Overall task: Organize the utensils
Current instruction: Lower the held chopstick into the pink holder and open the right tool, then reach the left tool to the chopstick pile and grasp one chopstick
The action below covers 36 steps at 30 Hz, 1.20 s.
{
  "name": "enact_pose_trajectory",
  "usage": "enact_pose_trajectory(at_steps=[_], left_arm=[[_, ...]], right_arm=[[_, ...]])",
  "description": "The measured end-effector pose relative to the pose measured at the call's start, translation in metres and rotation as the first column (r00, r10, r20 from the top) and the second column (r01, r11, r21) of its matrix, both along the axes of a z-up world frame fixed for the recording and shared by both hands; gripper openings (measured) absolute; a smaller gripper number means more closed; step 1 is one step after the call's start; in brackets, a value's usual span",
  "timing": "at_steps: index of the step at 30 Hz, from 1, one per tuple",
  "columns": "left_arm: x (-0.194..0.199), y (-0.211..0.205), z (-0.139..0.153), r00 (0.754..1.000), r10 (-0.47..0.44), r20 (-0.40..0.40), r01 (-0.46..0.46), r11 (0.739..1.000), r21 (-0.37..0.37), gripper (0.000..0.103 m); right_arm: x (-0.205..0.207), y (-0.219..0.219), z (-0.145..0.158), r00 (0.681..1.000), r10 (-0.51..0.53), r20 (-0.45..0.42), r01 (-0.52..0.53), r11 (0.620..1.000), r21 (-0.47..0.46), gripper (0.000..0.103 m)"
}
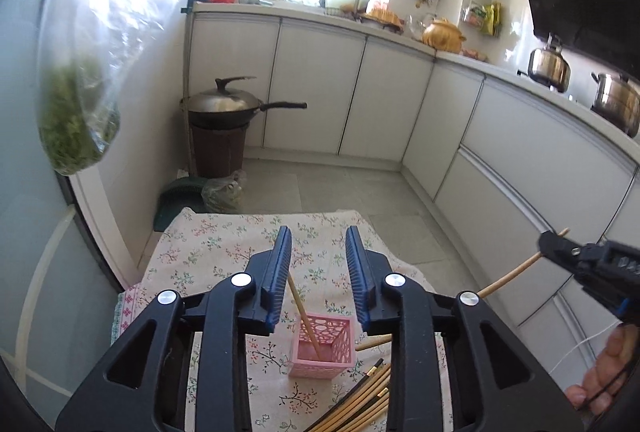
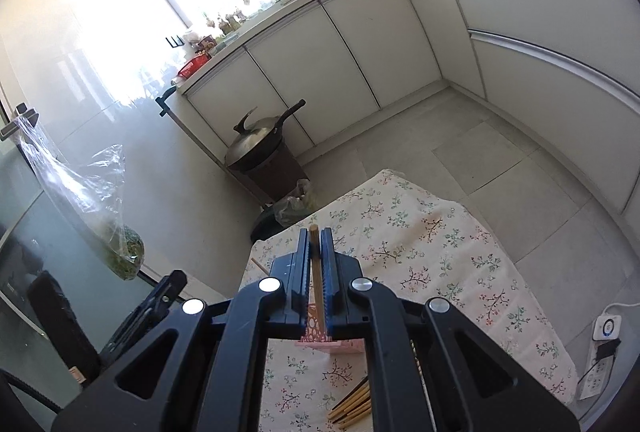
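Between the two blue pads of my right claw [image 2: 317,264] sits one pale bamboo chopstick [image 2: 316,272], clamped tight, its long axis running straight along the fingers so that its blunt end pokes out past the tips. Seen from the left wrist view, that stick slants down and leftward from the claw, its free end aimed toward the small pink plastic lattice basket [image 1: 322,352] on the flower-printed cloth over the counter [image 1: 208,252]. My left claw [image 1: 318,272] hangs wide open and holds nothing, almost directly above the basket, where one chopstick [image 1: 304,316] already leans. The remaining loose bamboo chopsticks [image 1: 360,404] lie in a fan just beside the basket on its right. I judge the right claw must swing its stick left and tip it more upright to enter the basket's mouth.
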State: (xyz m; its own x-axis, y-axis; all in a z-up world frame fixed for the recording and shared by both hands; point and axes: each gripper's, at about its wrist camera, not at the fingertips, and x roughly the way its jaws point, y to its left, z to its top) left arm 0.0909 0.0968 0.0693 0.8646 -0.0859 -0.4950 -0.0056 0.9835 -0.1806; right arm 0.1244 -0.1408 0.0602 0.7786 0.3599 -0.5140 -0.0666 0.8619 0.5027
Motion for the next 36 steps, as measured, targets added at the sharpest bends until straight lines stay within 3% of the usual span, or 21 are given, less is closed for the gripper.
enact_pose_trajectory(at_steps=[5,14,21,26,36], left_arm=[[-0.006,0.009,0.008,1.0,0.024,0.019,-0.023,1.0,-0.011,0.034],[0.004,0.012,-0.005,0.999,0.027,-0.035,-0.027,1.0,-0.002,0.036],[-0.001,0.002,-0.007,0.999,0.011,-0.034,-0.01,1.0,0.028,0.041],[-0.007,-0.01,-0.004,1.0,-0.004,-0.021,0.005,0.999,0.048,0.05],[-0.021,-0.03,-0.008,1.0,-0.019,0.004,0.019,0.994,0.104,0.075]], right_arm=[[0.022,0.024,-0.001,1.0,0.015,-0.013,-0.016,0.997,-0.069,0.006],[0.058,0.063,-0.03,0.992,0.072,-0.101,-0.085,0.988,-0.126,0.009],[0.032,0.061,-0.027,0.996,0.071,-0.057,-0.08,0.981,-0.176,0.011],[0.009,0.058,-0.024,0.998,0.062,-0.017,-0.064,0.969,-0.239,0.013],[-0.021,0.038,-0.029,1.0,0.027,0.005,-0.025,0.965,-0.26,0.043]])
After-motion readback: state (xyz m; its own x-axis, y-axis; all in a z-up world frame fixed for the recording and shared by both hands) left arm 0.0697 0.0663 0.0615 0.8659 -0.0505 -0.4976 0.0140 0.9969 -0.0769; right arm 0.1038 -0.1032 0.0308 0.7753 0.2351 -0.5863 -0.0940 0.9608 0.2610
